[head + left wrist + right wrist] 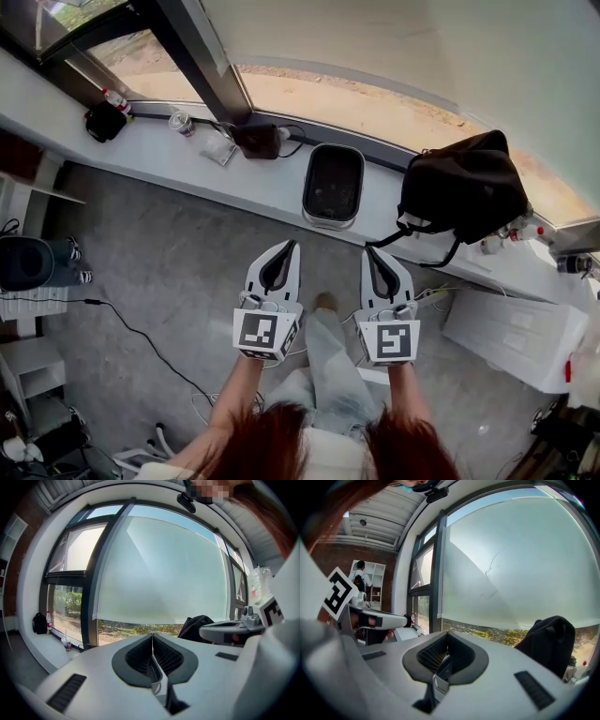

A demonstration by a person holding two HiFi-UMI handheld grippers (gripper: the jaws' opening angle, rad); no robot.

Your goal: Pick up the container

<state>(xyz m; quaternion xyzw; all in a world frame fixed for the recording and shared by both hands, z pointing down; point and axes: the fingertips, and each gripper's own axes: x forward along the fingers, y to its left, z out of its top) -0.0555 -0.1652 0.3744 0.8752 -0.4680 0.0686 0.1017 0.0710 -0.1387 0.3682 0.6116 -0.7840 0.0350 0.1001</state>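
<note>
The container [333, 185] is a dark rectangular tub with a pale rim. It stands on the white window ledge [272, 183], straight ahead of both grippers. My left gripper [292, 244] and right gripper [367, 251] are held side by side over the grey floor, short of the ledge and pointing at it. Both are shut with nothing between the jaws. In the left gripper view the left gripper [152, 635] faces the window with its jaws closed, and the right gripper [446, 634] in its own view does the same. Neither gripper view shows the container.
A black bag [466, 192] slumps on the ledge right of the container. A cup [181, 122], a red-capped bottle [115, 99] and dark items [256, 141] sit further left. A white box [516, 337] lies on the floor at right, a cable [141, 337] at left.
</note>
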